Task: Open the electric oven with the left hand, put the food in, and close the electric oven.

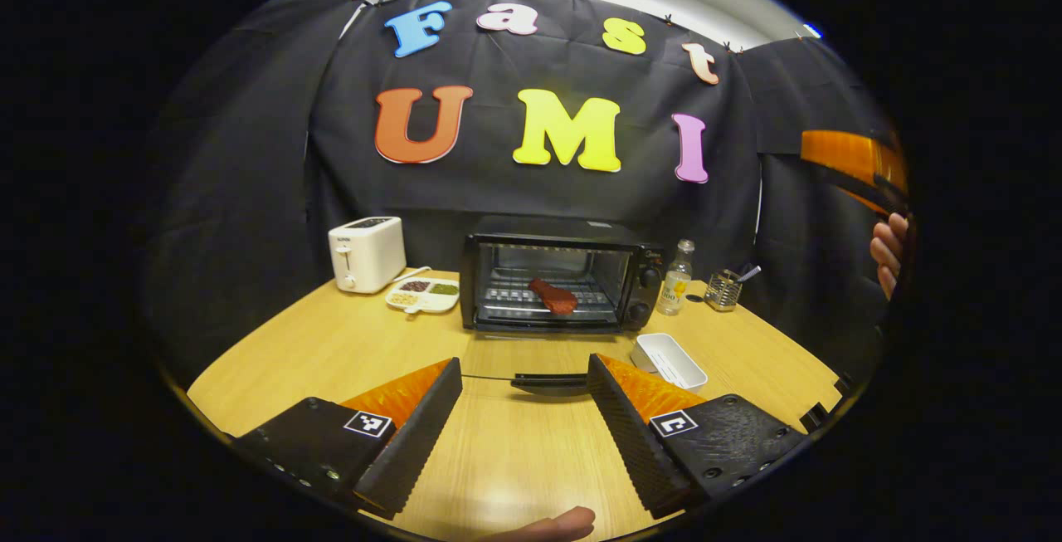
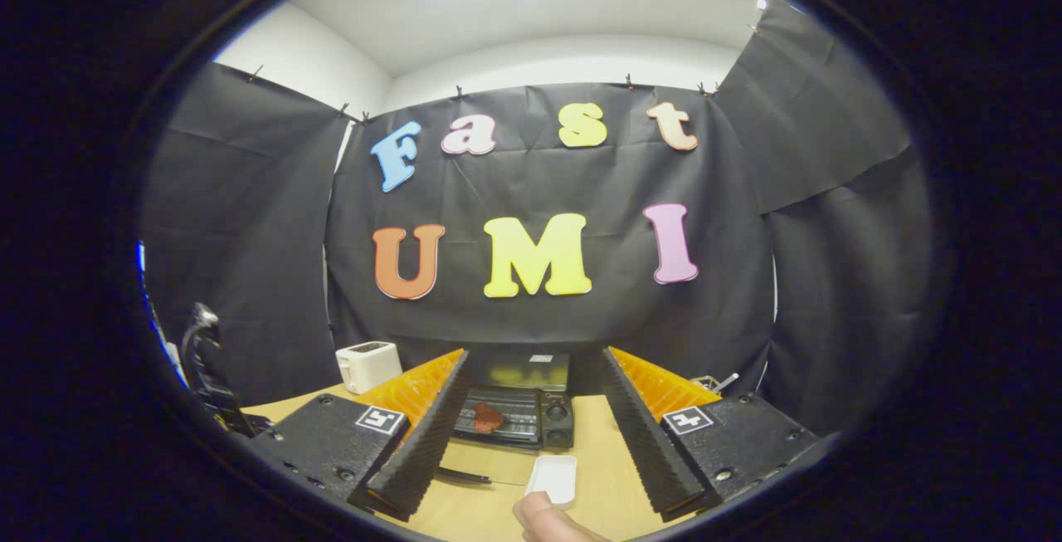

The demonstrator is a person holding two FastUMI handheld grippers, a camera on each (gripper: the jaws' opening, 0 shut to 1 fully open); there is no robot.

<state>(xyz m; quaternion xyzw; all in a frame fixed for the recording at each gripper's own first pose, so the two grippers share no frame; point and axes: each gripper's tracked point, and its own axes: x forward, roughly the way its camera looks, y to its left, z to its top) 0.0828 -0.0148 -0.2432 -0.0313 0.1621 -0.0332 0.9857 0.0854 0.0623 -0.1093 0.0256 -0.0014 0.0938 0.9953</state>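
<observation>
In the left gripper view, a black electric oven [image 1: 552, 283] sits at the centre of the frame on a light wooden table [image 1: 332, 351], its glass door [image 1: 548, 382] folded down flat toward the camera. A reddish-brown piece of food [image 1: 554, 296] lies on the wire rack inside. The left gripper [image 1: 524, 419], bottom centre, is spread wide and holds nothing. A white toaster [image 1: 366, 253] stands at left, a white rectangular tray [image 1: 669, 361] at right. In the right gripper view, the right gripper [image 2: 523, 434] is likewise released, empty above the table.
</observation>
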